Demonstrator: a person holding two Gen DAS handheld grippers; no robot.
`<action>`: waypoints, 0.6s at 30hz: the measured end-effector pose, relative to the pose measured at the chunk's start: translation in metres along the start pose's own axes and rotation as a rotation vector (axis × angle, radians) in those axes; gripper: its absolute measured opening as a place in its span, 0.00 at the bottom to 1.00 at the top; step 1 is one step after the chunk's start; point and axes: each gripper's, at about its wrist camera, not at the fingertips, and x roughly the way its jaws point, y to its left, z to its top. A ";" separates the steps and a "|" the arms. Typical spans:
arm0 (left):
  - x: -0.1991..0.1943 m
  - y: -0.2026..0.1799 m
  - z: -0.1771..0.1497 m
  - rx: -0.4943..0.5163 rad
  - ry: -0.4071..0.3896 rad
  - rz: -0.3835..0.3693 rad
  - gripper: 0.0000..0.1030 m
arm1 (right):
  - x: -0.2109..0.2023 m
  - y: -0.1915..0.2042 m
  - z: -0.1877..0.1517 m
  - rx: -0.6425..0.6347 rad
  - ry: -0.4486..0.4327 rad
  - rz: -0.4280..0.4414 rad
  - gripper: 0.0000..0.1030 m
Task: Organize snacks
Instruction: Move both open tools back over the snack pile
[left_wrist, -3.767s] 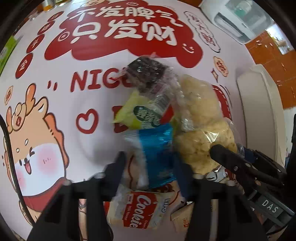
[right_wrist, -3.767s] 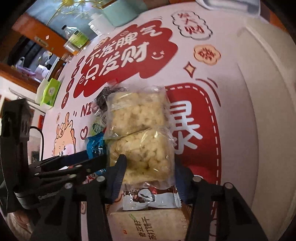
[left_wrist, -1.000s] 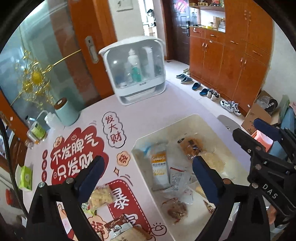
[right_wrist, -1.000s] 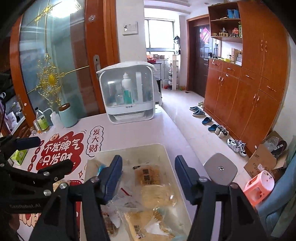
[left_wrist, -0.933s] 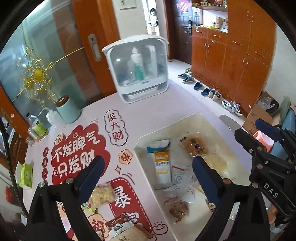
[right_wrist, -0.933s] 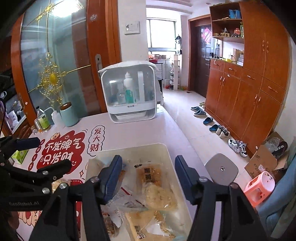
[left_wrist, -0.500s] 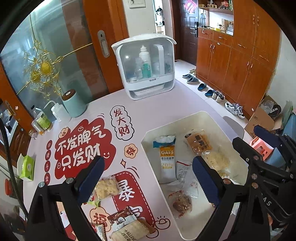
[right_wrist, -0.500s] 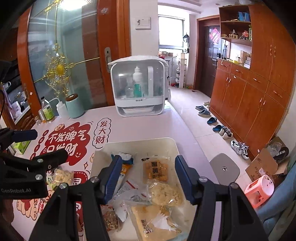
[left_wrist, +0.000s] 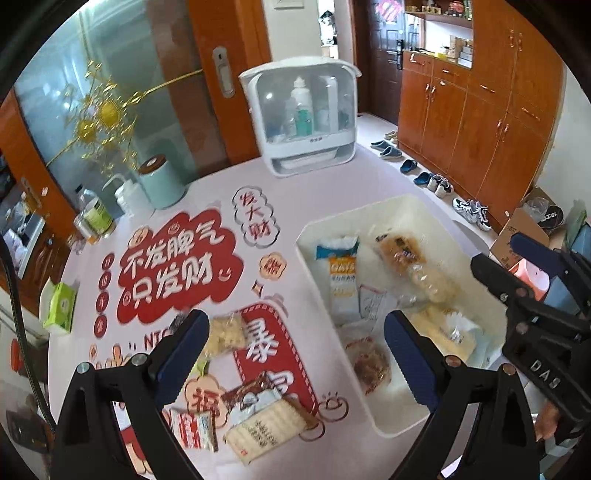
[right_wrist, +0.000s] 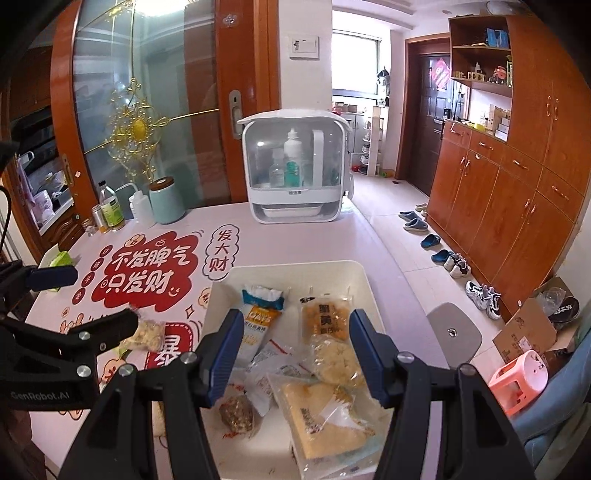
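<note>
Snacks on the mat: we see a clear bag of pale puffed pieces (left_wrist: 226, 333) lying on the pink printed table mat (left_wrist: 207, 206), with a red-and-white cookie packet (left_wrist: 195, 430), a brown-and-silver wrapper (left_wrist: 248, 399) and a beige cracker pack (left_wrist: 266, 431) clustered nearer to us.
Left tongs: our left gripper (left_wrist: 295, 350) hangs above the mat with its jaws spread wide, and nothing sits between them.
Snacks in the bin: we count a blue-and-orange oats packet (right_wrist: 258, 317), an orange-brown cake packet (right_wrist: 325, 314), a clear bag of pale puffs (right_wrist: 334, 360), a round dark brown cake in clear wrap (right_wrist: 236, 411) and a large yellow cake pack (right_wrist: 321, 417), all lying inside the white rectangular plastic bin (right_wrist: 288, 267) at the right of the mat.
Right tongs: our right gripper (right_wrist: 291, 354) hovers over the bin, jaws wide apart, gripping nothing.
Behind: a white lidded organiser box with bottles (right_wrist: 295, 166) stands at the far edge.
</note>
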 end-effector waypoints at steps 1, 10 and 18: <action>0.000 0.003 -0.005 -0.007 0.007 0.004 0.92 | -0.001 0.001 -0.002 -0.003 0.003 0.004 0.58; 0.006 0.060 -0.080 -0.106 0.136 0.117 0.92 | -0.002 0.033 -0.023 -0.047 0.043 0.077 0.58; 0.011 0.141 -0.144 -0.265 0.249 0.222 0.92 | 0.009 0.081 -0.027 -0.110 0.081 0.170 0.58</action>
